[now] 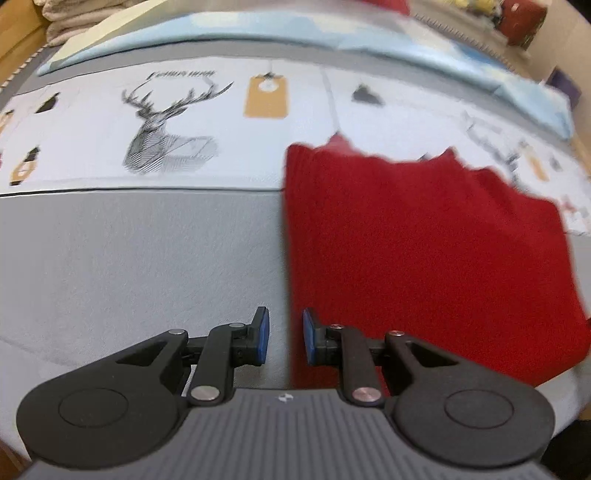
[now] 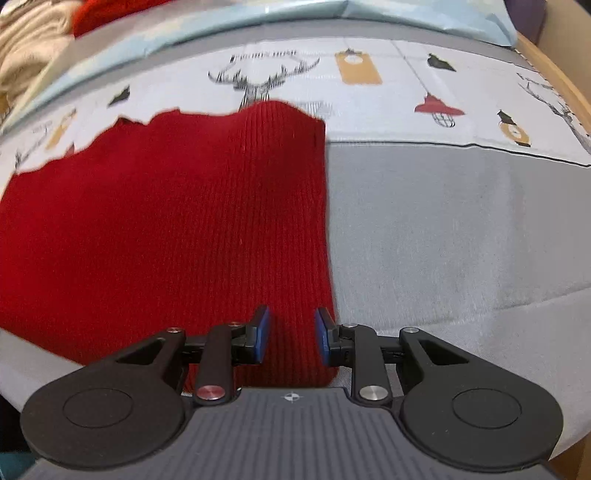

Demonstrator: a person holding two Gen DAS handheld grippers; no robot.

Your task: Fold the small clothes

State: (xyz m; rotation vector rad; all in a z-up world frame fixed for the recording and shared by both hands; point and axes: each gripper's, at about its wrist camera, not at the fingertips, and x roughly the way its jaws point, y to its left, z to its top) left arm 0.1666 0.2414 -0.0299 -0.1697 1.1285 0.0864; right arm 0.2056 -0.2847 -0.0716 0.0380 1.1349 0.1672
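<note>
So you've got the red knit garment (image 1: 424,236) lying flat on the bed cover (image 1: 129,258), already squared into a rectangle, mostly on the grey part with its far edge over the printed deer (image 1: 166,125) strip. In the left wrist view it fills everything from 12 to 4 o'clock of your left gripper (image 1: 285,338); in the right wrist view it sits from 9 to 12 o'clock of the right gripper (image 2: 291,338).

Both grippers are parted with nothing pinched. The left one straddles the garment's left edge, one pad over grey cover, the other over knit. The right one hovers over the near right corner, red fabric showing through the gap. That looks like a setup to grab both near corners and flip them toward 12 o'clock. Blue pillow (image 1: 258,29) stays clear at the back.
</note>
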